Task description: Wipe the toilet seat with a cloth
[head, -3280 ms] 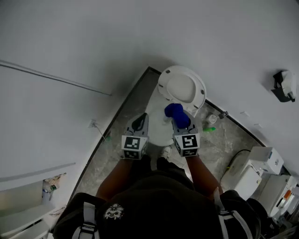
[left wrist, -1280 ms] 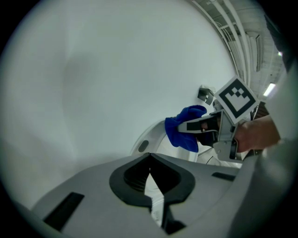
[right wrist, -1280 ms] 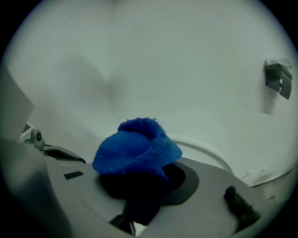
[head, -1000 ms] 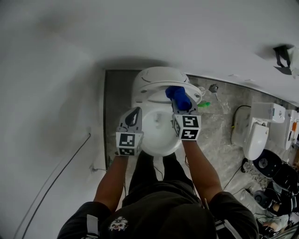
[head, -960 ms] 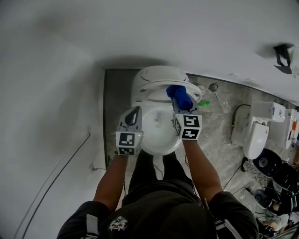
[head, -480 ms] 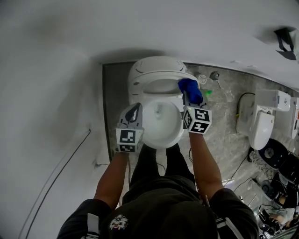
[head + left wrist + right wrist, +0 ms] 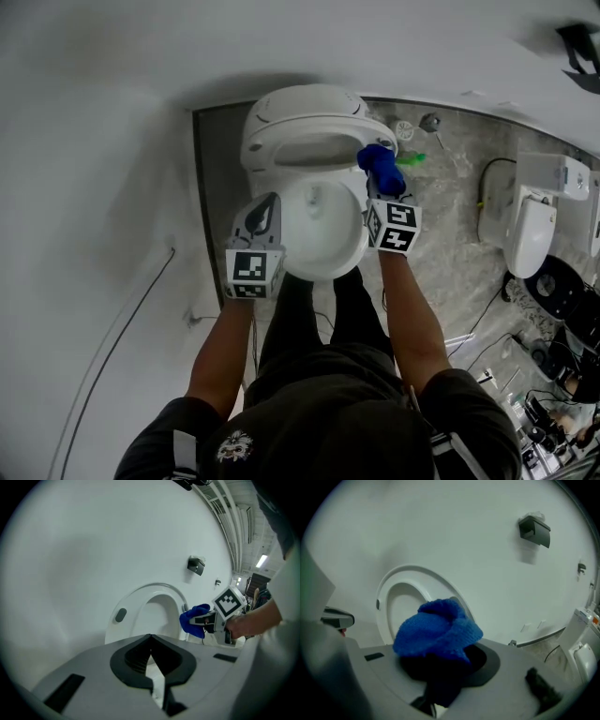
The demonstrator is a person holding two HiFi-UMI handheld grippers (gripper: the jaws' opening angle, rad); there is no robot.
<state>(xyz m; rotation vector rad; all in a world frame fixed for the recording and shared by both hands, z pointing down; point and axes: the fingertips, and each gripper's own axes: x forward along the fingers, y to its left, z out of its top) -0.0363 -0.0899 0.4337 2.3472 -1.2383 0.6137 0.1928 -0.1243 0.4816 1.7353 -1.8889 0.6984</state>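
Scene: small white-walled bathroom seen from above; a person (image 7: pixel 328 412) in a dark top stands right at the toilet with a gripper in each hand.
Toilet seat (image 7: pixel 132 603): white ring, raised and standing upright at the back of the toilet bowl (image 7: pixel 323 272), close to the wall (image 7: pixel 112 141).
Cloth (image 7: pixel 438 632): blue and knitted, bunched into a lump over the right gripper's tips. In the head view it sits at the right end of the raised seat. In the left gripper view it is just beside the seat's right edge; I can't tell whether it touches.
Right gripper (image 7: pixel 380 187): jaws clamped on the cloth, which covers the tips; its marker cube sits over the right side of the bowl rim, and it points toward the seat and down.
Left gripper (image 7: pixel 265 204): jaws fully together with nothing between them; it hangs over the left side of the bowl rim, apart from the seat, aimed toward the raised ring.
Toilet bowl: open, white inside, between the two grippers.
Floor (image 7: pixel 441 262): grey marbled tile; a small green item (image 7: pixel 413 158) lies right of the toilet base, near the cloth.
Right side: a white unit (image 7: pixel 530 239) stands well apart from the toilet.
Wall fixture (image 7: pixel 534 530): dark and box-like, mounted high on the white wall, right of the seat.
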